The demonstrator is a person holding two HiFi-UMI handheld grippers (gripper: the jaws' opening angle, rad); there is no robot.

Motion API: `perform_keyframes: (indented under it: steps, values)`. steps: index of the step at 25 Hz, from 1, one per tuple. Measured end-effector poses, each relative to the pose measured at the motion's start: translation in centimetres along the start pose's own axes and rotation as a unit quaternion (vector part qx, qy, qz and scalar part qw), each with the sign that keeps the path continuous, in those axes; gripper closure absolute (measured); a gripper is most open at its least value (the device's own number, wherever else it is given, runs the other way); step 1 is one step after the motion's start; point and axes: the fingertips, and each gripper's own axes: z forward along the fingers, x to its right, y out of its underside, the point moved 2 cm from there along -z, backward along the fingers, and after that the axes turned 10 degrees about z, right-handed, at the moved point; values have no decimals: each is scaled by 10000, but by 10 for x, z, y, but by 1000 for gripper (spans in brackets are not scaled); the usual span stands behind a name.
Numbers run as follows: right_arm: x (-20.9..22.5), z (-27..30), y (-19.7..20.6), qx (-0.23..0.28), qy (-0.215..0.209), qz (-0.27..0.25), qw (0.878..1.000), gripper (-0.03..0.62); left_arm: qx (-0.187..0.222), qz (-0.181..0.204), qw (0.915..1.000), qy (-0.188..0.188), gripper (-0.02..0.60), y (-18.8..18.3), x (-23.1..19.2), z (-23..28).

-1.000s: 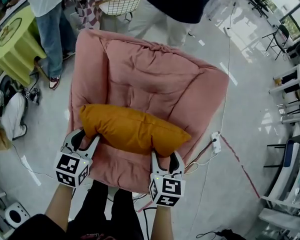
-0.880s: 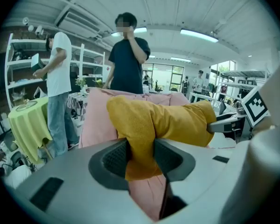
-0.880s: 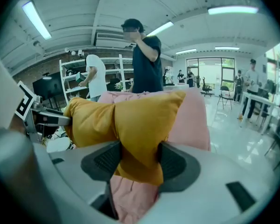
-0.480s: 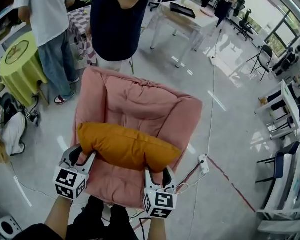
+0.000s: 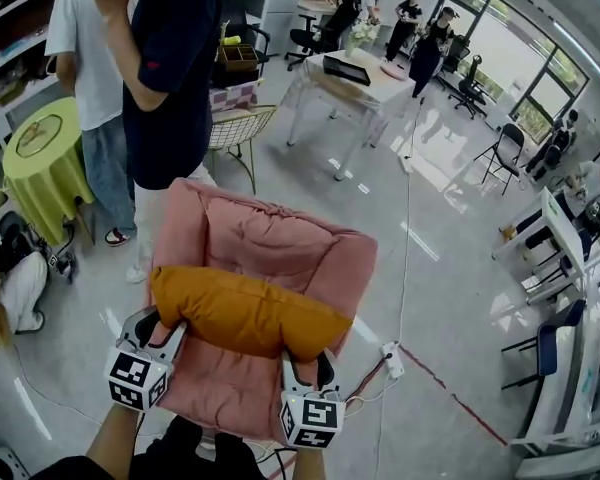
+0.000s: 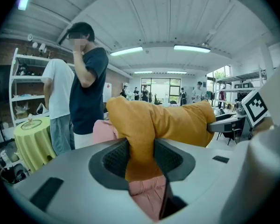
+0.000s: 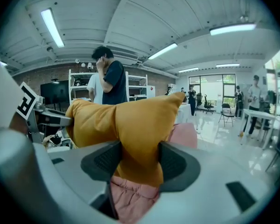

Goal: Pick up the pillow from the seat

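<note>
Head view shows the pink seat [image 5: 280,248] with the orange pillow [image 5: 248,313] stretched crosswise over its front half, one end in each gripper. The left gripper [image 5: 166,326] has its jaws partly closed, squeezing the pillow's left end. The right gripper [image 5: 306,360] pinches the right end the same way.

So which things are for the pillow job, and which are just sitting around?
For the job: orange pillow, pink seat, left gripper, right gripper (both clamped on the pillow).
Just lying about: green table, wire chair, white table, power strip on the floor.
</note>
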Motion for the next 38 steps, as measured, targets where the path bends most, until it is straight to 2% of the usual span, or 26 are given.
perform_keyframes:
  steps: [10,23,38]
  values:
    - [-1,-29,-43,352,22,-163,9992,326,402,130,9991,70,416,-44,2,-16]
    - [-8,-64,-66,782,19,-138,9968,326,736,417,9964,59,416,-79,7,-43]
    - [3,-59,-58,753,-69,-193,9970,326,697,302,9971,-43,416,-68,17,-40]
